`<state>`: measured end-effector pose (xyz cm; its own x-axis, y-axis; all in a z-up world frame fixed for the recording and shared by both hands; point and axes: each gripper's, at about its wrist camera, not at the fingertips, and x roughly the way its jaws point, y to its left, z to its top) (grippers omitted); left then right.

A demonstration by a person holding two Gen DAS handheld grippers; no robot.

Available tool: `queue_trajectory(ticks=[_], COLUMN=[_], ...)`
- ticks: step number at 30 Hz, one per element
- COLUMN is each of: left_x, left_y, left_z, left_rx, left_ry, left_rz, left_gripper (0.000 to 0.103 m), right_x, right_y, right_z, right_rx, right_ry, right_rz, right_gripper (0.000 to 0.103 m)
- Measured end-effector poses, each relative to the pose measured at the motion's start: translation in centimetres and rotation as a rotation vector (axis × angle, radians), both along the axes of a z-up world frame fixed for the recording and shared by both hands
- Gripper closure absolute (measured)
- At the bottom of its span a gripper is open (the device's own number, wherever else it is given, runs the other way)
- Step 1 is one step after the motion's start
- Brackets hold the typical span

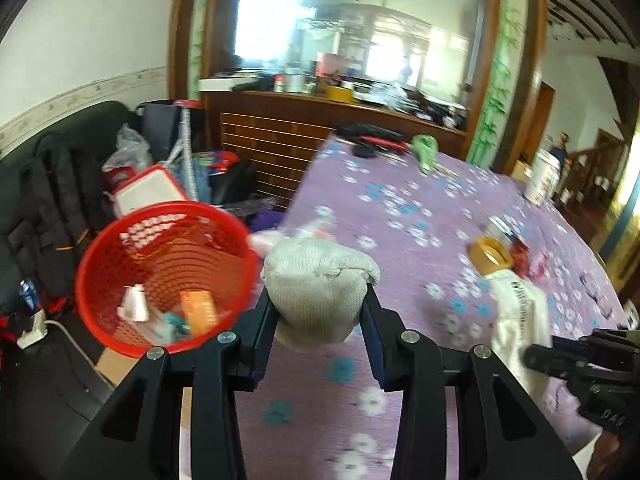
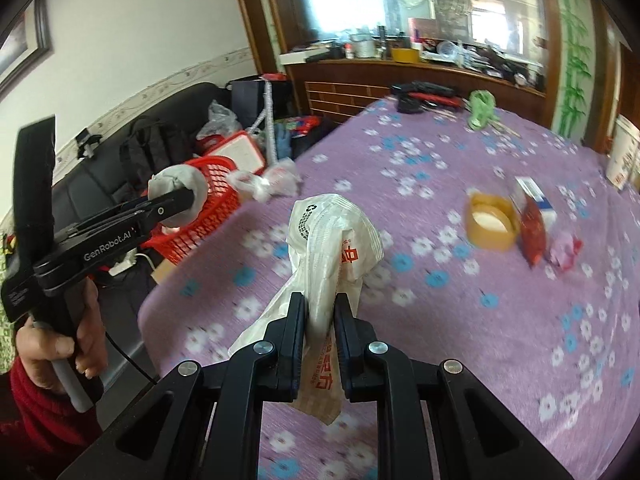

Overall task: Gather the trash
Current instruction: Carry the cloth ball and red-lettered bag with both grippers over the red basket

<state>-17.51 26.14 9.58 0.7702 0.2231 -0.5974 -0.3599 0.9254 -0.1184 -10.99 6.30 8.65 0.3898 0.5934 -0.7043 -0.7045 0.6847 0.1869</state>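
We see a purple tablecloth (image 2: 440,320) with white and blue flowers, a red mesh basket (image 1: 120,280), a grey knitted cloth (image 1: 316,292), a white wrapper (image 2: 328,240) with red print, and a yellowish tape roll (image 2: 492,222)

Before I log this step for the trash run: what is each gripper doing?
Left gripper: closed on a grey knit glove, near the red basket.
Right gripper: closed on a white plastic bag, above the table.
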Motion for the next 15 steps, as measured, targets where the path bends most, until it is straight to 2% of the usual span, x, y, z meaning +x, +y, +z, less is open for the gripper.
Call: queue_trajectory(ticks=[8,15], left_x=[-2.7,-2.8], left_y=[6.7,10.2], left_z=[0.1,-0.7], left_rx=[-0.006,0.001], left_ry=[-0.001,0.034], left_rz=[0.142,0.189], left_gripper=[0.064,0.064], right_x=[0.3,1.1], right_y=[5.4,12.4], right_z=[3.5,4.6], right_rx=[0.024,0.048], right_ry=[-0.03,-0.011], right_rz=[0.099,0.19], right_gripper=[0.087,0.087])
